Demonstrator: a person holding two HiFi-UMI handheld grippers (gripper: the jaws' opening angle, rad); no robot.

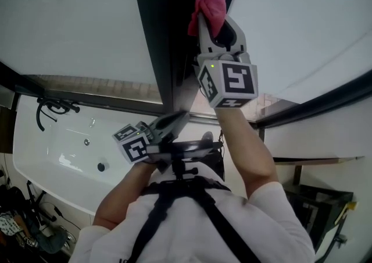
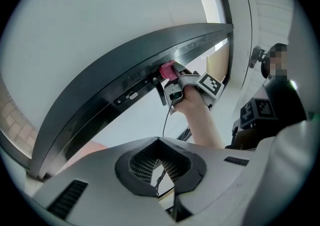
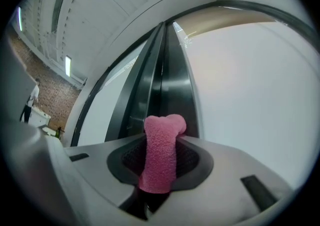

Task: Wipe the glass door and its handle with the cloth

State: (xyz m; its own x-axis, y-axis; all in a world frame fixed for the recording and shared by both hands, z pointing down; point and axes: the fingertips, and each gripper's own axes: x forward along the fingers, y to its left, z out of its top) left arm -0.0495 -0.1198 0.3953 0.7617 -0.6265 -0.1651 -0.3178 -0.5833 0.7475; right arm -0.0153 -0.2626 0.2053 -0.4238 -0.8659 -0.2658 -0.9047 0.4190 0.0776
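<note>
Cloth (image 1: 209, 7), pink, clamped in right tool (image 1: 218, 26), against dark door frame (image 1: 152, 35) at 12 o'clock, beside glass door (image 1: 70, 23). Left tool (image 1: 174, 121) jaws together, empty, at 7 o'clock.

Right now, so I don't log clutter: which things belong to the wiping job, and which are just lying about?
Job: cloth, right gripper holding it, glass door, door frame.
Lying about: bathtub, tap, floor clutter; left gripper idle.

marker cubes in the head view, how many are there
2. One cube sits on the right tool, up high gripping the pink cloth; the other on the left tool, low by the chest. None seems hidden.
</note>
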